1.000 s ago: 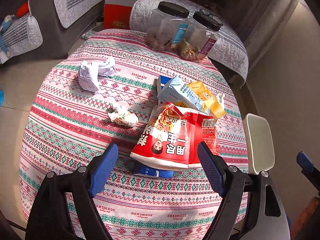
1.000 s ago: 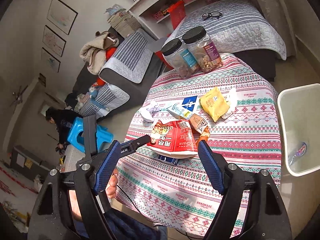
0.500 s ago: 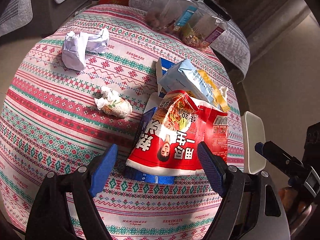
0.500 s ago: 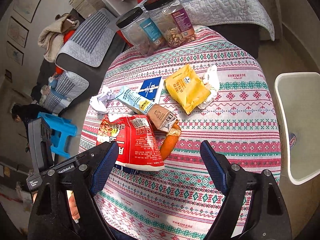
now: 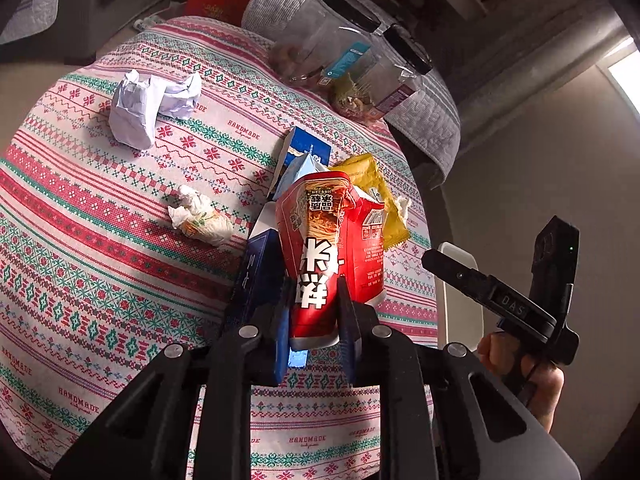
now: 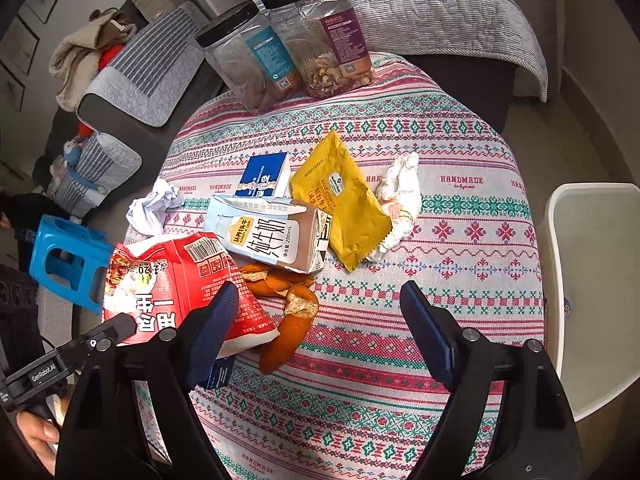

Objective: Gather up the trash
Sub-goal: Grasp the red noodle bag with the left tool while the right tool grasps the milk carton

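Note:
My left gripper point(image 5: 314, 308) is shut on the near end of a red noodle packet point(image 5: 328, 240), which also shows in the right wrist view point(image 6: 168, 280). My right gripper point(image 6: 320, 320) is open and empty above the tablecloth, just right of an orange peel point(image 6: 288, 304). A milk carton point(image 6: 272, 236), a yellow wrapper point(image 6: 340, 196), a blue box point(image 6: 264, 176) and crumpled tissues point(image 6: 400, 196) lie beyond it. Crumpled white paper point(image 5: 152, 104) and a small tissue wad point(image 5: 200, 216) lie to the left in the left wrist view.
A white bin point(image 6: 592, 280) stands beside the table's right edge. Two black-lidded jars point(image 6: 288, 44) stand at the table's far side. A dark blue box point(image 5: 260, 276) lies under the red packet. Sofas and a blue stool point(image 6: 68, 256) surround the table.
My left gripper moved forward and closed on the red packet, which now stands bunched between the fingers. My right gripper moved closer over the table near the orange peel.

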`<action>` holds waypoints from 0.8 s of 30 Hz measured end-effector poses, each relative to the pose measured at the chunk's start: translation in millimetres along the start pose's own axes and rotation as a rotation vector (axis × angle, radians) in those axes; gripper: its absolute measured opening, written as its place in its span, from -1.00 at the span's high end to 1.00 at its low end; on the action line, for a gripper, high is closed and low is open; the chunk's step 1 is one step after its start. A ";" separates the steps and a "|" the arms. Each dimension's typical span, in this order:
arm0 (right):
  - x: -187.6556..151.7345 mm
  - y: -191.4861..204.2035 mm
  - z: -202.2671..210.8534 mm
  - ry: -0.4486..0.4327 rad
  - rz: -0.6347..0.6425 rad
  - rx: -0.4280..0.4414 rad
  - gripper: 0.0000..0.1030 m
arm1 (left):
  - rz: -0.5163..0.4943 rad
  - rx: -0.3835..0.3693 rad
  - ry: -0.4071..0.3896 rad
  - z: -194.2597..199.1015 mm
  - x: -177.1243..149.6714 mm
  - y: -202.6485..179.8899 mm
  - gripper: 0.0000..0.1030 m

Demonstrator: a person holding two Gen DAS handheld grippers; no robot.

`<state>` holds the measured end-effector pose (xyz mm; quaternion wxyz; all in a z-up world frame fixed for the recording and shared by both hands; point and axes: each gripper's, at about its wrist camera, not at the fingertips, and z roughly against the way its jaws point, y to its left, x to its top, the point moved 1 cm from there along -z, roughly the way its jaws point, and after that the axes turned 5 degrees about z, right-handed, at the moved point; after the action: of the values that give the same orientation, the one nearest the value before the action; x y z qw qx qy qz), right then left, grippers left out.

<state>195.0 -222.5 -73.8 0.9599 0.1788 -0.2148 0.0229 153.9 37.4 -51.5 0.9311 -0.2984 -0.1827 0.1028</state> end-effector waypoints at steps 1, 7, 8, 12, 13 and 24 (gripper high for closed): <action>2.6 -0.6 -2.4 -0.002 0.006 -0.010 -0.54 | 0.017 -0.010 -0.008 6.3 1.4 2.5 0.61; 11.3 11.5 -28.2 0.021 0.077 -0.004 -0.50 | 0.090 0.032 -0.157 52.0 16.7 22.6 0.61; 10.7 19.4 -33.5 0.029 0.119 -0.008 -0.48 | 0.097 0.057 -0.168 54.4 18.1 25.7 0.61; 12.8 55.6 -45.8 0.003 0.379 -0.125 -0.43 | 0.102 0.089 -0.184 61.2 19.7 33.0 0.60; 13.5 63.5 -48.2 -0.008 0.455 -0.166 -0.44 | 0.105 0.086 -0.187 62.7 20.2 33.9 0.60; 12.0 81.5 -99.6 0.010 0.783 -0.281 -0.25 | 0.106 0.108 -0.180 56.4 27.0 36.0 0.60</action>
<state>236.3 -111.5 -125.7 0.8948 -0.0495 -0.2632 0.3573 152.9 103.6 -22.7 0.9189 -0.2466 -0.2438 0.1881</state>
